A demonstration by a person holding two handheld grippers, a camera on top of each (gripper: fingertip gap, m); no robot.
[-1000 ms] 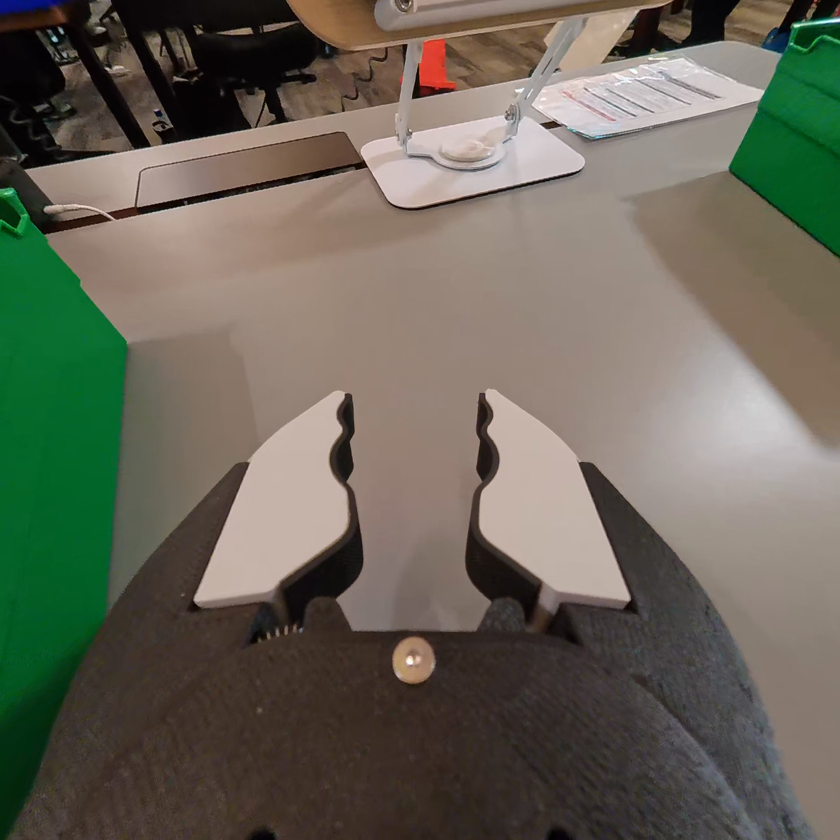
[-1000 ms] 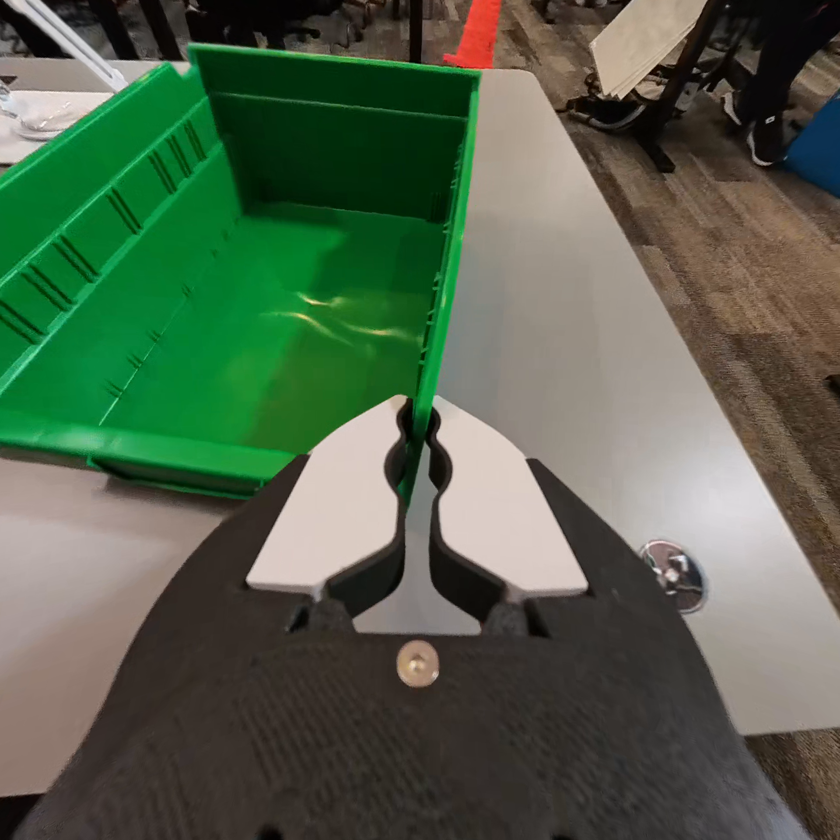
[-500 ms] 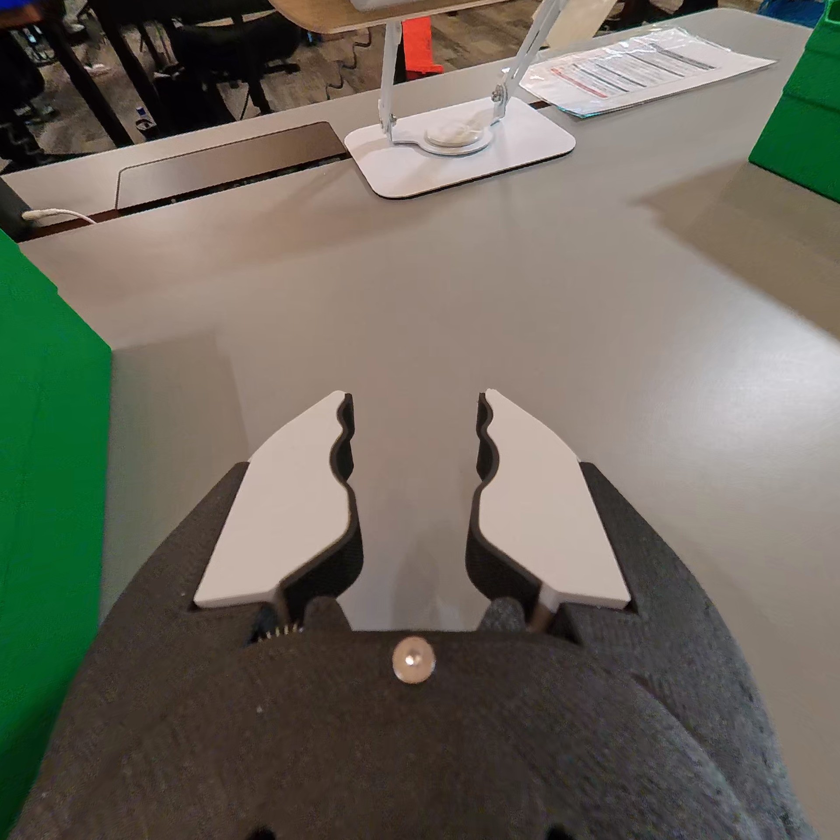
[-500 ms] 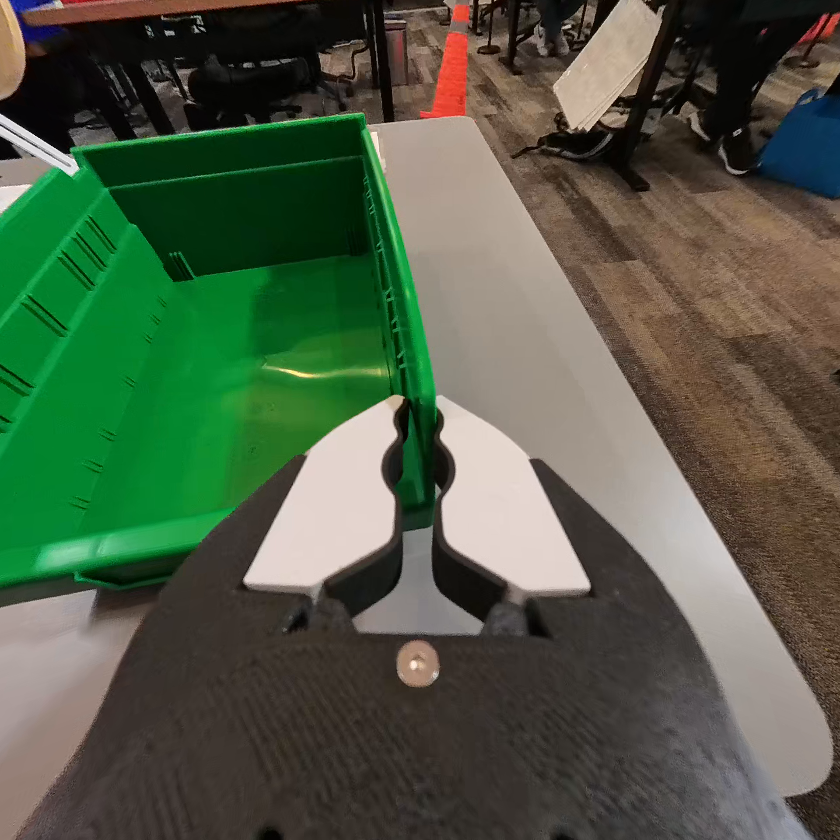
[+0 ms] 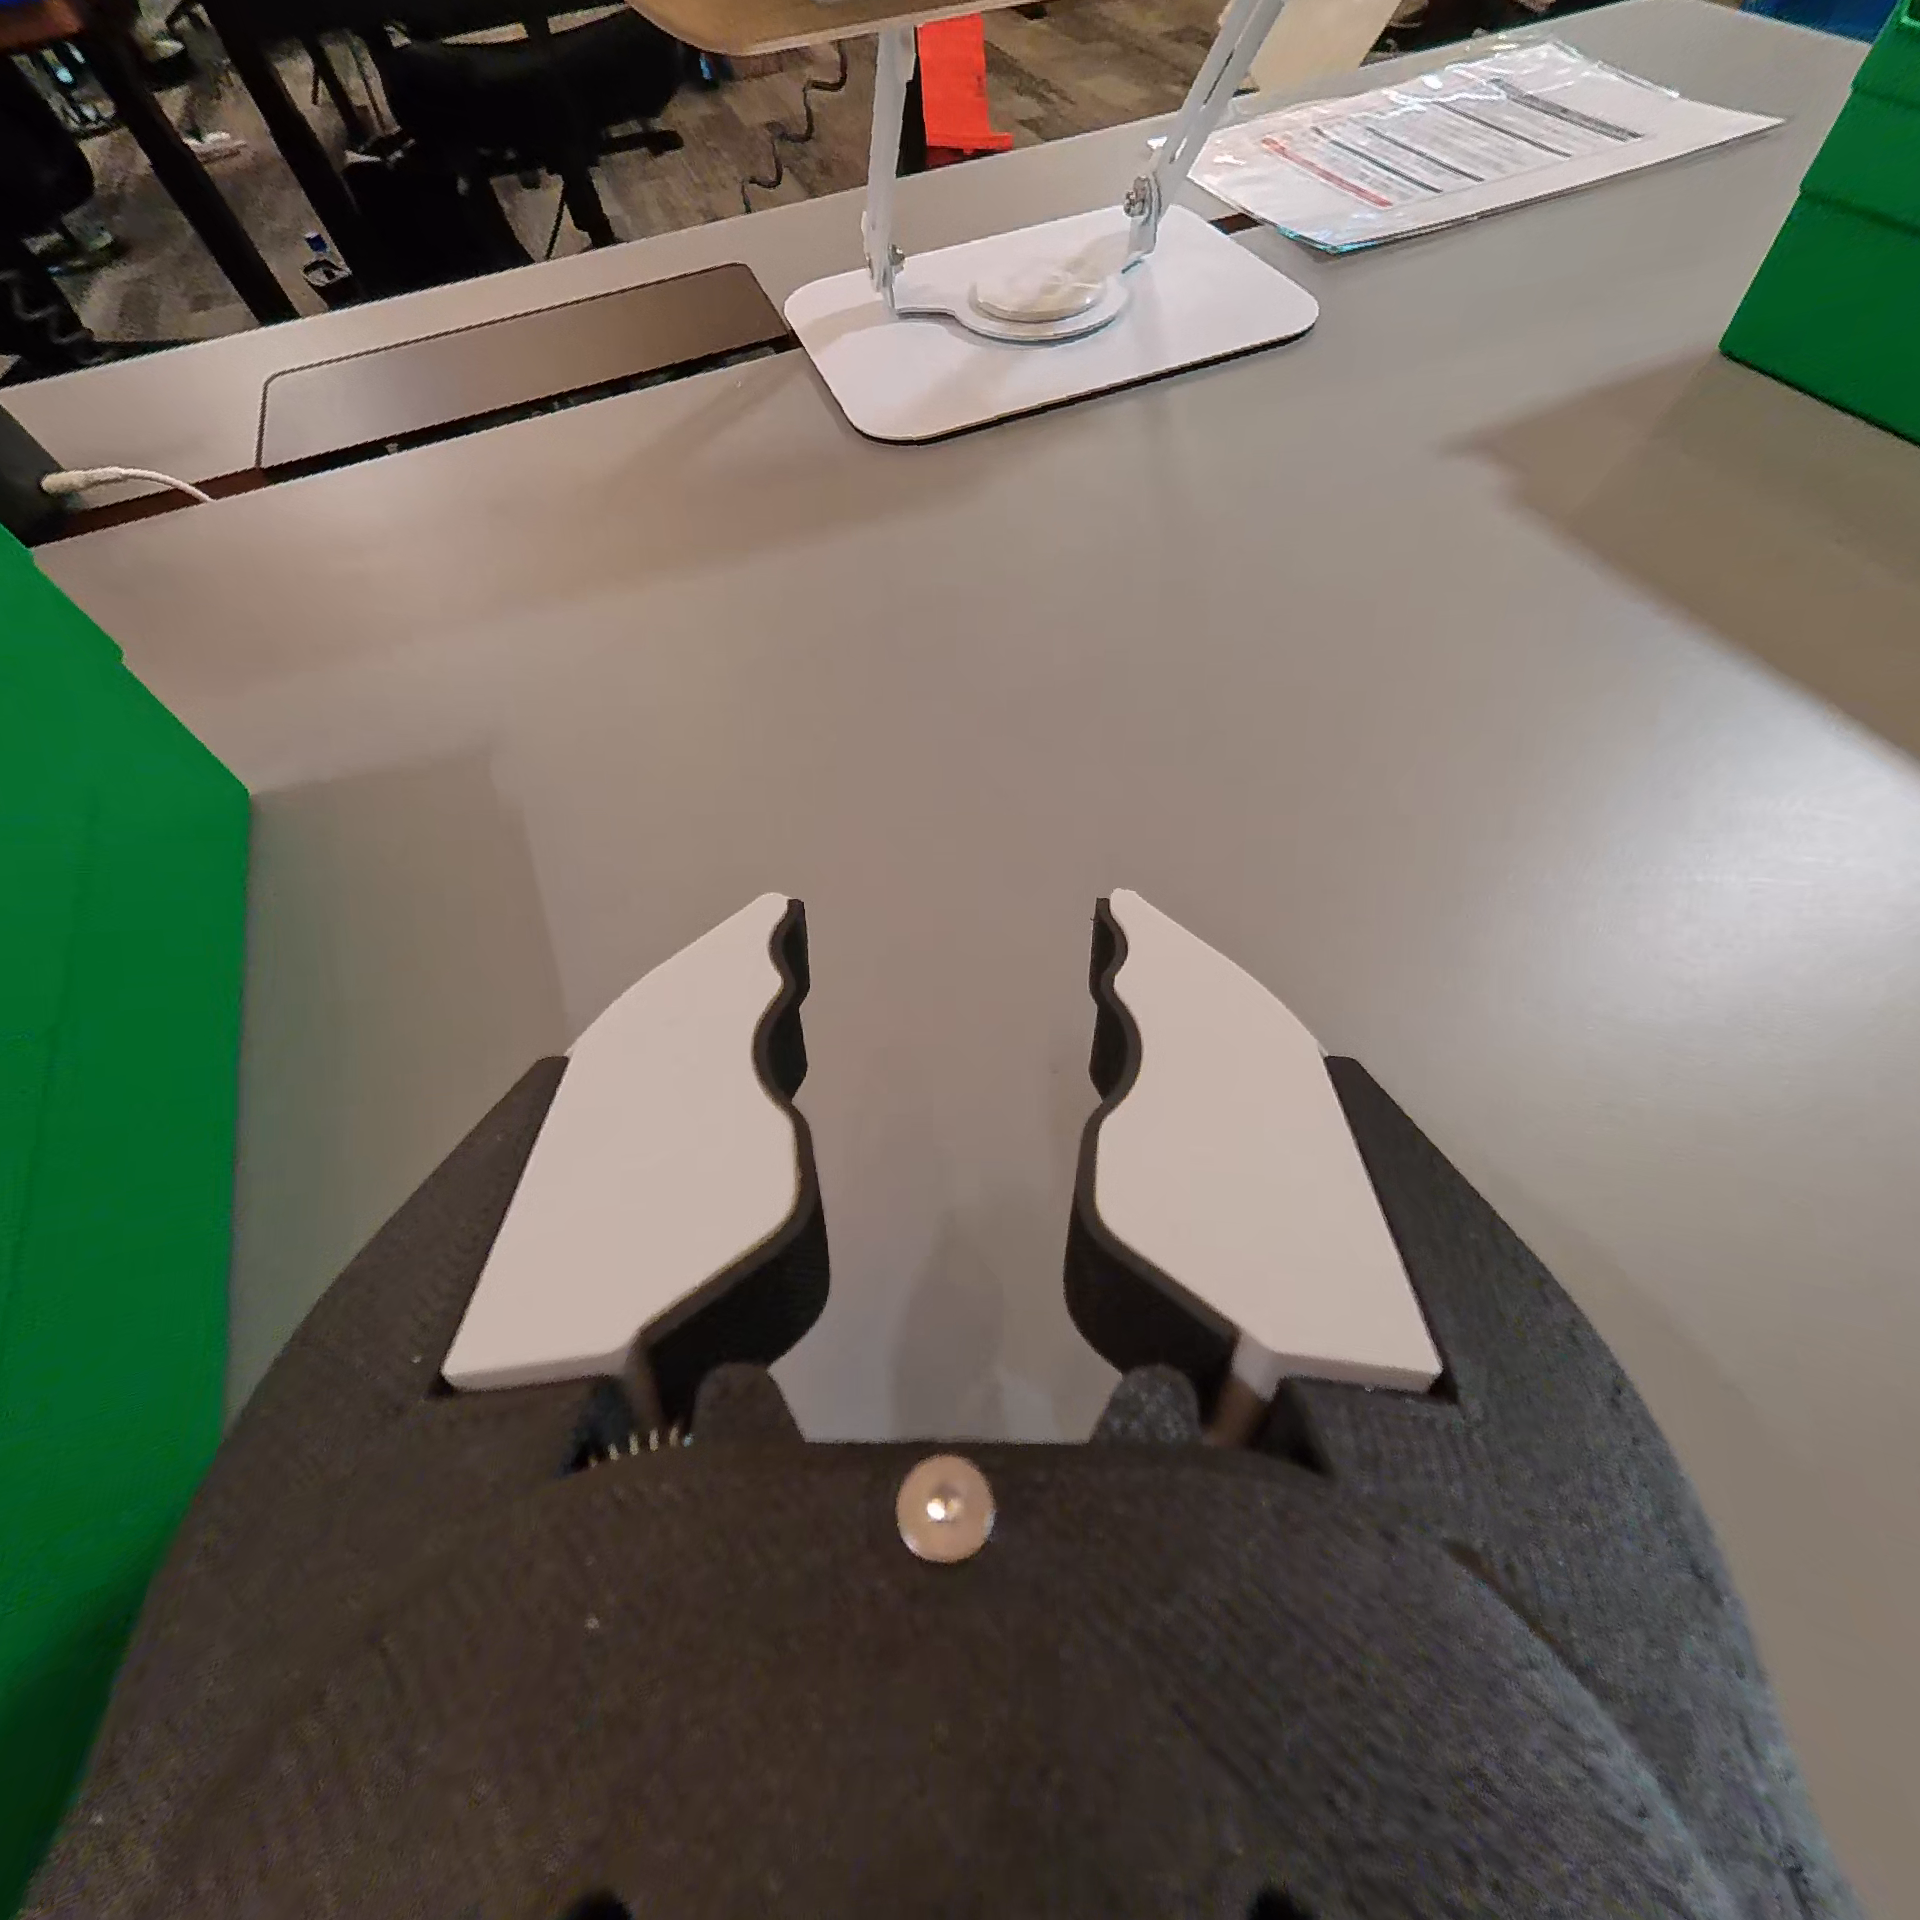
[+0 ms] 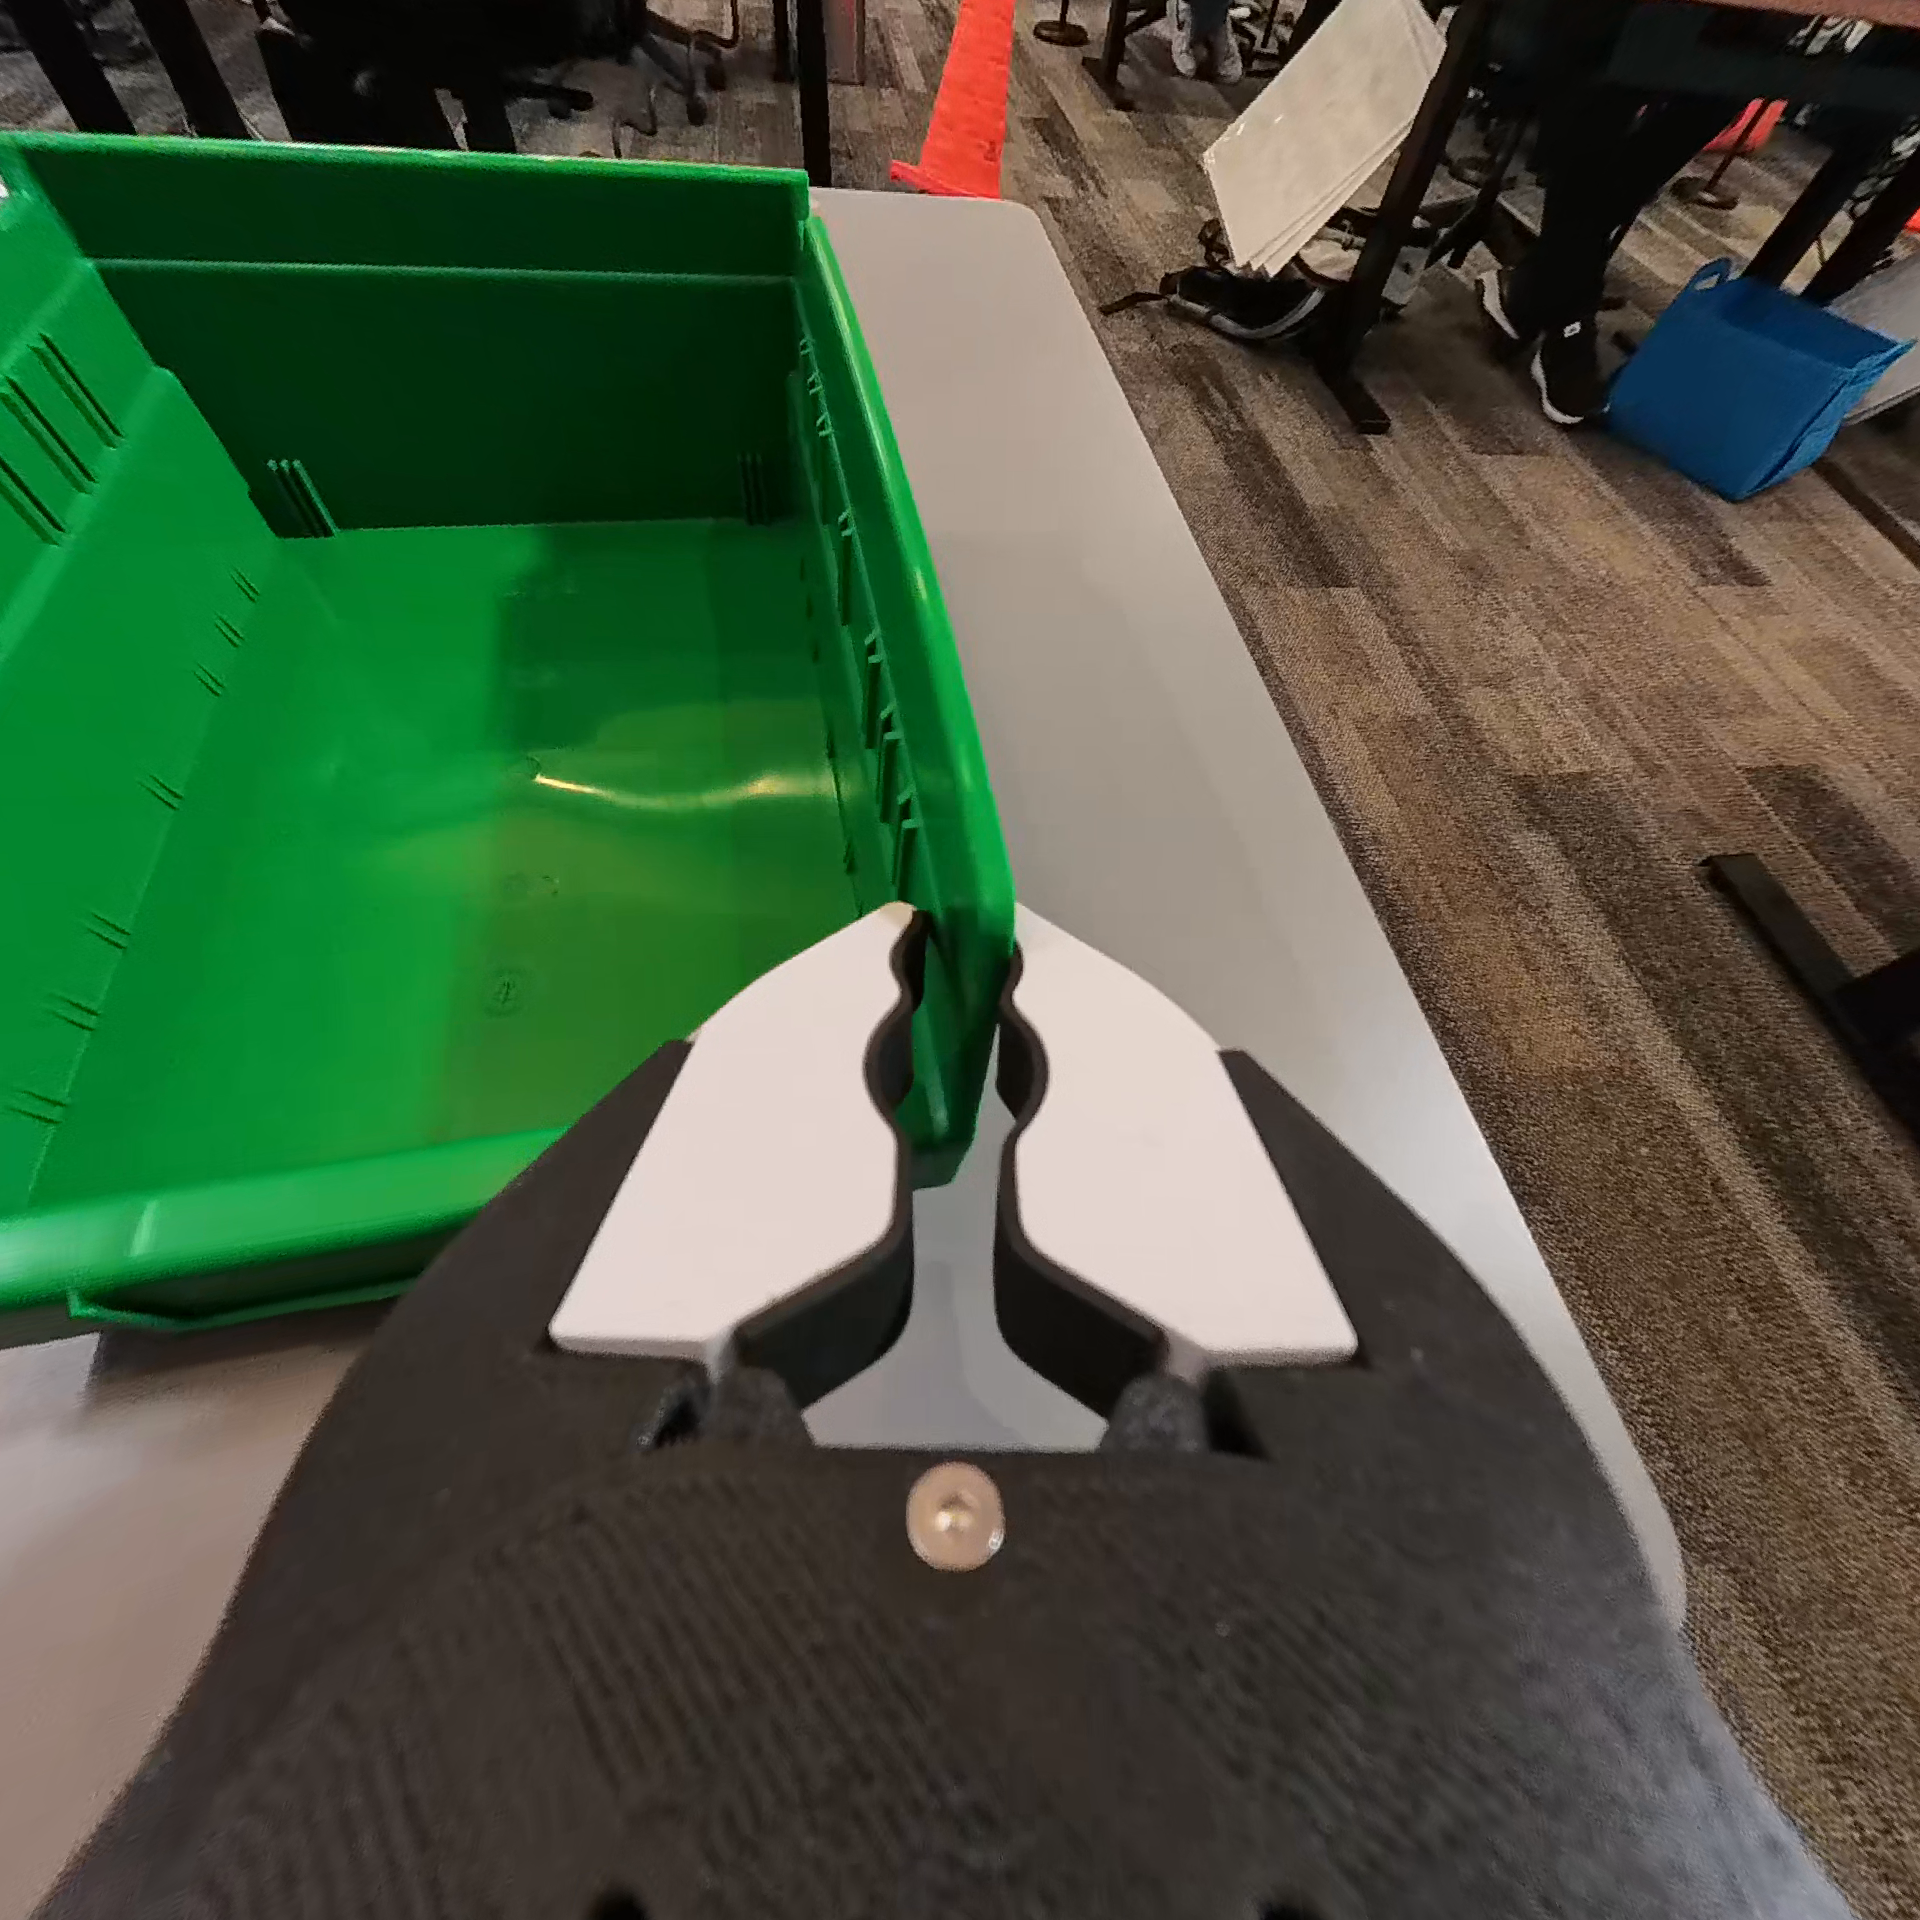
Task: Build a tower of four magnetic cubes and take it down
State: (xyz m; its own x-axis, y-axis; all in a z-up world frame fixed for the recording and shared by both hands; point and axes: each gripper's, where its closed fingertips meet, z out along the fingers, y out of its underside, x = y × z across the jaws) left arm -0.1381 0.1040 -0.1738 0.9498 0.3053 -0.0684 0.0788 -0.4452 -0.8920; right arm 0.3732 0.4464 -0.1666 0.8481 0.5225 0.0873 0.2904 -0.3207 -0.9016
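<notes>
Green bin (image 6: 436,727), empty and open-topped, sits on the grey tabletop (image 6: 1122,727) with its right wall pinched near the front corner by the right gripper (image 6: 961,935). At far left, the left gripper (image 5: 945,914) hangs spread over bare tabletop, gripping nothing, a second green bin (image 5: 94,1039) just beside it. A white stand base (image 5: 1049,343) and a sleeved sheet (image 5: 1475,135) lie beyond. Both bins are cut off by the frame edges, hiding their full outlines.

Two green bins (image 6: 436,727) (image 5: 94,1039), one white stand (image 5: 1049,332), one printed sheet (image 5: 1475,135), one orange cone (image 6: 966,94).
</notes>
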